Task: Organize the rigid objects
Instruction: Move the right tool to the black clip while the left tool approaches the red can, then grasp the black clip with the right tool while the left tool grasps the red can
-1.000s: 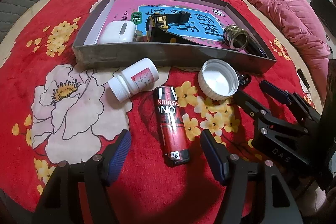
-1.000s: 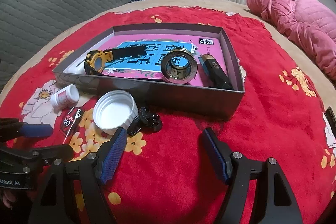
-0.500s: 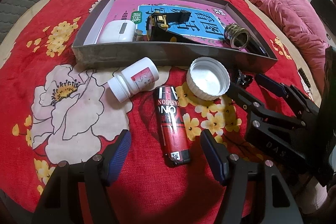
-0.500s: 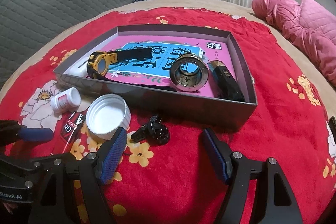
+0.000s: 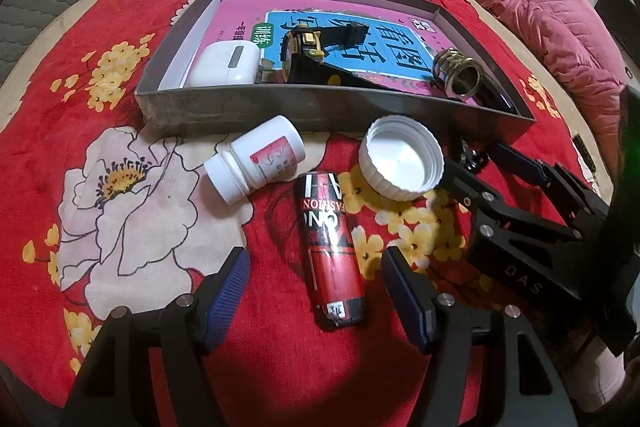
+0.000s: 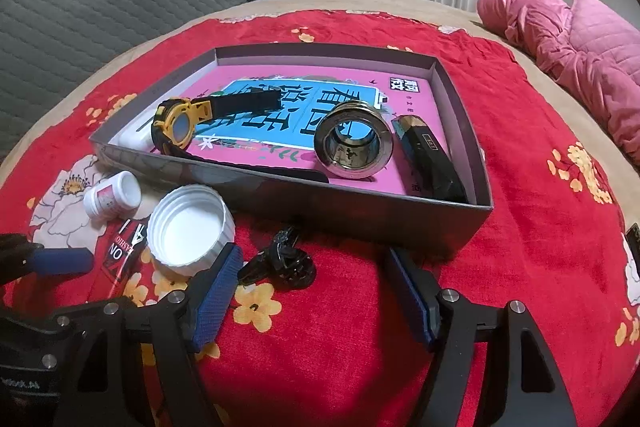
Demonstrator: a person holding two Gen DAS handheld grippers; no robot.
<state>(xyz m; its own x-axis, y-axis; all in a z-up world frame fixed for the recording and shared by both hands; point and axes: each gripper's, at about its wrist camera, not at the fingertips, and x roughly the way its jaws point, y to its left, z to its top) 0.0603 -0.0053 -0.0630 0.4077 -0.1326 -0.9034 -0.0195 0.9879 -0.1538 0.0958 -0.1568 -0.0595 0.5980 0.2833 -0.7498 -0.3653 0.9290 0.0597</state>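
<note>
Left wrist view: the left gripper [image 5: 316, 279] hangs with its jaws spread wide and nothing pressed between them; the red lighter [image 5: 330, 251] lies lengthwise in the gap on the red floral blanket [image 5: 80, 131], clear of both blue pads. At about eleven o'clock from the lighter a white pill bottle [image 5: 256, 159] lies on its side, and at about one o'clock sits a white cap [image 5: 402, 161], hollow side up. Beyond them, at twelve o'clock, stands the grey tray [image 5: 320, 105], holding a pink book, a white earbud case [image 5: 224, 63], a yellow-and-black watch [image 5: 304, 55] and a metal ring [image 5: 458, 77]. At three o'clock the right gripper [image 5: 476, 159] reaches in, jaws released, either side of a small black clip [image 5: 472, 155] just right of the cap. In the right wrist view that gripper [image 6: 312, 287] is open, the black clip [image 6: 282, 263] lying between its pads near the left one, touching neither as far as shows. The cap [image 6: 188, 229] is at ten o'clock, the tray [image 6: 360, 211] at twelve, with a black rectangular lighter [image 6: 428, 159] beside the ring [image 6: 352, 145]. A pink quilted jacket [image 6: 580, 55] lies at two o'clock.
</note>
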